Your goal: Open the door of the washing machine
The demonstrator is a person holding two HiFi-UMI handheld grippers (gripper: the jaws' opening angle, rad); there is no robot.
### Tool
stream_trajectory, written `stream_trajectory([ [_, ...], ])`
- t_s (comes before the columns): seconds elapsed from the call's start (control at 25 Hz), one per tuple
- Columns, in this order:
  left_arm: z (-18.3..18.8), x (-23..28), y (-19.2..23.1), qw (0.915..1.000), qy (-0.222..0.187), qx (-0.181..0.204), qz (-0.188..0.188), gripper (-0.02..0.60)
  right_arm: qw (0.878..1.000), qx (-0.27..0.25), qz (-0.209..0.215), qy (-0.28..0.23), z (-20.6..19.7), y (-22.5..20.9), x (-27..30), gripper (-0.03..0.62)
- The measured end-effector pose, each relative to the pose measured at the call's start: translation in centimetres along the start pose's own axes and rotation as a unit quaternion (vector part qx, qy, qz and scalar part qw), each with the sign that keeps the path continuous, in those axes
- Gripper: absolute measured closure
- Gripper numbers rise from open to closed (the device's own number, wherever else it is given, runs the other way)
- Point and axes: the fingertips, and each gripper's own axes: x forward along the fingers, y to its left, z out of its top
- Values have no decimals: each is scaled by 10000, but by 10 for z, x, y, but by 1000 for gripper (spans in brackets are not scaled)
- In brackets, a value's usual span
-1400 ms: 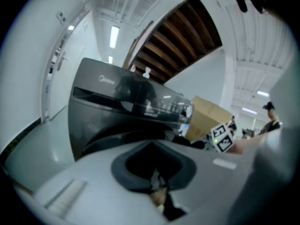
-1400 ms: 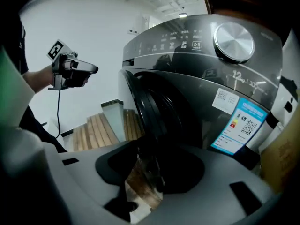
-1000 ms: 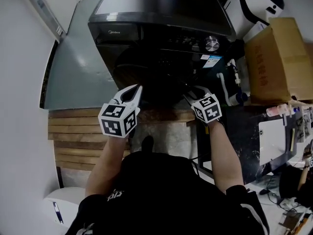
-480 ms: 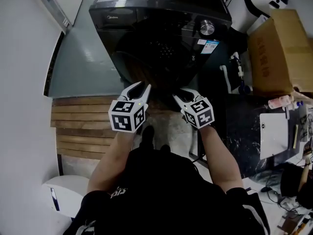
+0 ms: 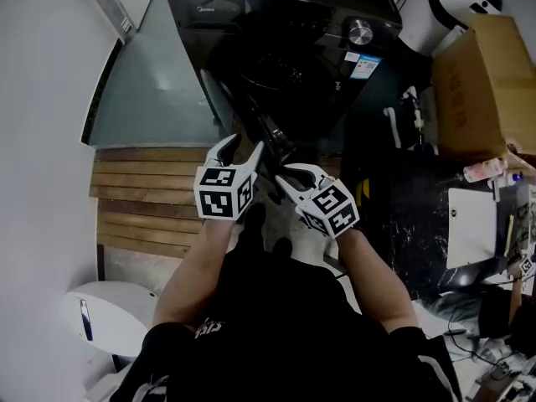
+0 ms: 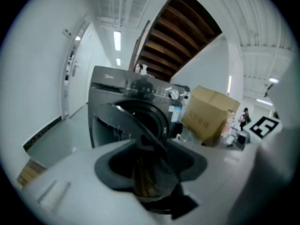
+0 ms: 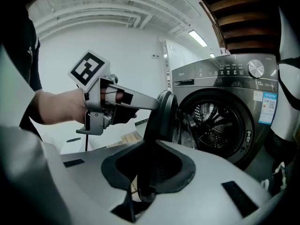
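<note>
Inside R tool [image 7: 140, 191]: door [image 7: 161, 116] btm hidden

Bare white room, clutter gathering on my right

I am looking down at wooden slat boards [image 5: 142, 191] lying along the white wall [image 5: 42, 99] on my left. A cardboard box [image 5: 481, 82] is sitting to the right, near dark speckled flooring [image 5: 410, 216]. Overhead, strip lights [image 6: 117, 40] are glowing beside brown ceiling slats [image 6: 178, 36].

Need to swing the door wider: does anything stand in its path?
Yes: the left gripper, jaws just opened, sits at the door's outer side, in its swing path. The right gripper, jaws just closing, grips the rim. Nothing else visible.
</note>
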Motion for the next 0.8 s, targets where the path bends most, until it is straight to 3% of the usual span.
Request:
stream_trajectory([
  [0.32, -25, -53, 34, 9969, -146, -220, 739, 388, 9987, 201, 358, -305, -9, 37, -16, 539],
  [0.52, -35, -81, 51, 9930, -102, 75, 1177, 489, 9968, 311, 667, -313, -15, 56, -14, 539],
  [0.8, -43, -114, 95, 9877, -86, -111, 1555, 504, 9942, 389, 922, -384, 5, 68, 6, 540],
])
